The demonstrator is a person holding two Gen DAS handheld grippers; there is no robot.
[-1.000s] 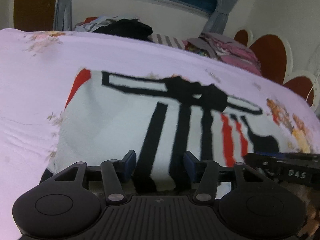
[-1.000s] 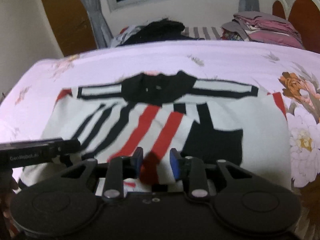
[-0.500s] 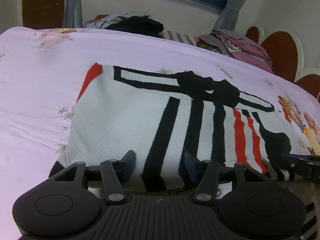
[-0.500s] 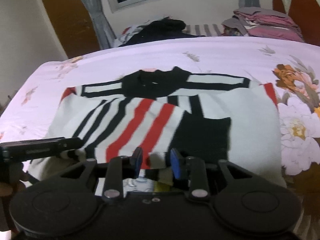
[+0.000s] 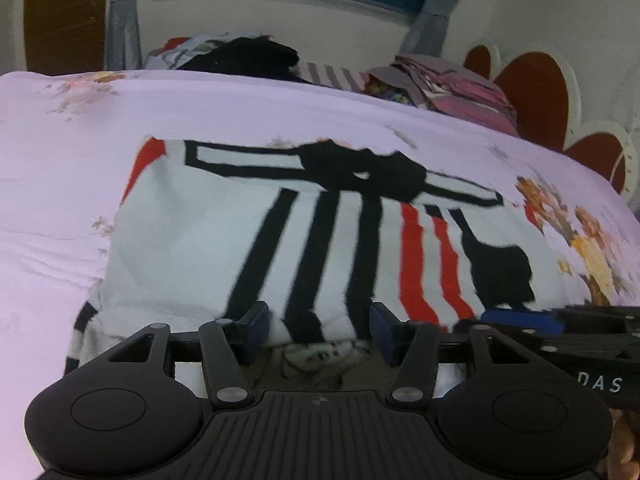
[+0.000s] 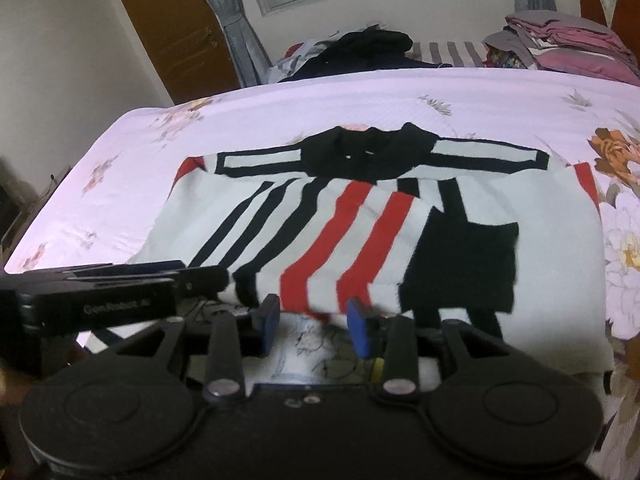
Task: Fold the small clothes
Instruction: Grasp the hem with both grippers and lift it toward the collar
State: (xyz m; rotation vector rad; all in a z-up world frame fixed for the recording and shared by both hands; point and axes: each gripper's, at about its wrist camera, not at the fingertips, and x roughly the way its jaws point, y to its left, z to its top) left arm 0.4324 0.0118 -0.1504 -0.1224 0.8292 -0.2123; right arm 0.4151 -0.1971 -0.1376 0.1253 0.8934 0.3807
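Note:
A white sweater (image 6: 360, 240) with black and red stripes and a black collar lies spread on the lilac floral bed sheet (image 6: 280, 100). Both grippers are at its near edge. The jaws of my right gripper (image 6: 314, 320) are opening, and the hem lies just past its blue pads, untouched. Pale patterned cloth (image 6: 312, 344) shows under them. My left gripper (image 5: 318, 320) stands about half open, and the sweater's (image 5: 200, 240) near edge hangs loosely between its fingers. A blue-padded finger (image 5: 520, 319) of the right gripper shows at the right of the left wrist view.
Along the bed's far edge lie a dark heap of clothes (image 6: 368, 48) and a pink folded stack (image 6: 568, 40). A red-brown scalloped headboard (image 5: 532, 96) stands to the right. A wooden door (image 6: 168, 20) and a curtained window are behind.
The right jaws have widened and let go of the red-striped hem, which now lies beyond the pads. The left gripper has shifted slightly, with cloth still between its fingers.

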